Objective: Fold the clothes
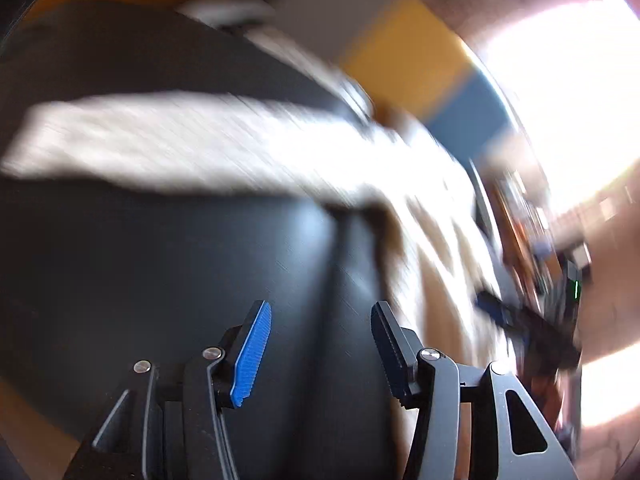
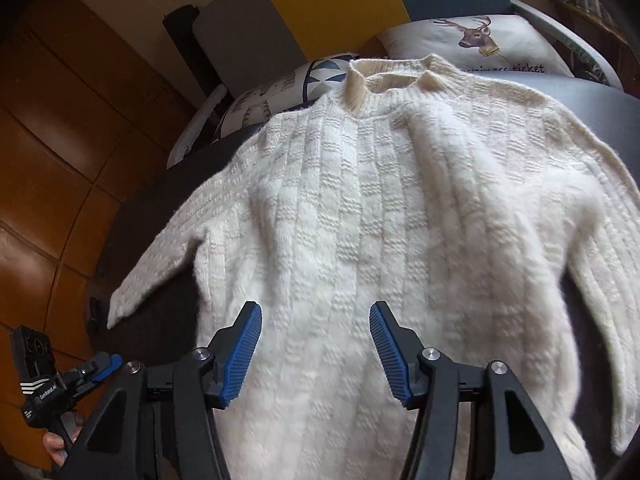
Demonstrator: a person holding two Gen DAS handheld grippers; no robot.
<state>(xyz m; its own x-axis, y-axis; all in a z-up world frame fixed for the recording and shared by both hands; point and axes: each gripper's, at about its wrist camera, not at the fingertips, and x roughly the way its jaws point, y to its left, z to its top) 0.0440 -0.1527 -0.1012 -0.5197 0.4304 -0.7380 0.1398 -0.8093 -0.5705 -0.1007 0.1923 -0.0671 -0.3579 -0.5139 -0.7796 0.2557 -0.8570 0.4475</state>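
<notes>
- A cream knitted sweater [image 2: 372, 208] lies spread front-up on a dark grey sofa seat [image 2: 160, 320]; its ribbed collar [image 2: 384, 76] points to the far side and its hem comes toward the near edge of the right wrist view.
- The sweater's left sleeve [image 2: 160, 264] runs out to the left and near, its cuff resting on the dark seat; the right sleeve [image 2: 588, 280] bends down the right side.
- The right gripper [image 2: 316, 344] hangs over the lower body of the sweater; its blue-padded fingers [image 2: 244, 352] stand wide apart and grasp nothing; whether the tips touch the knit cannot be told.
- The left gripper [image 1: 320, 344] hangs over the bare dark seat, near side of a pale band of sweater [image 1: 200, 148] that crosses the blurred left wrist view; its fingers are likewise spread wide with nothing between them.
- The left gripper also shows at the lower left of the right wrist view, off the sweater, with a hand [image 2: 56, 444] under it.
- Two cushions sit beyond the collar; a patterned one [image 2: 276, 96] to the left and a white one with a deer print [image 2: 476, 44] to the right.
- Behind them stand grey, yellow and blue panels [image 2: 332, 4]; a wooden floor [image 2: 60, 160] lies at the left.
</notes>
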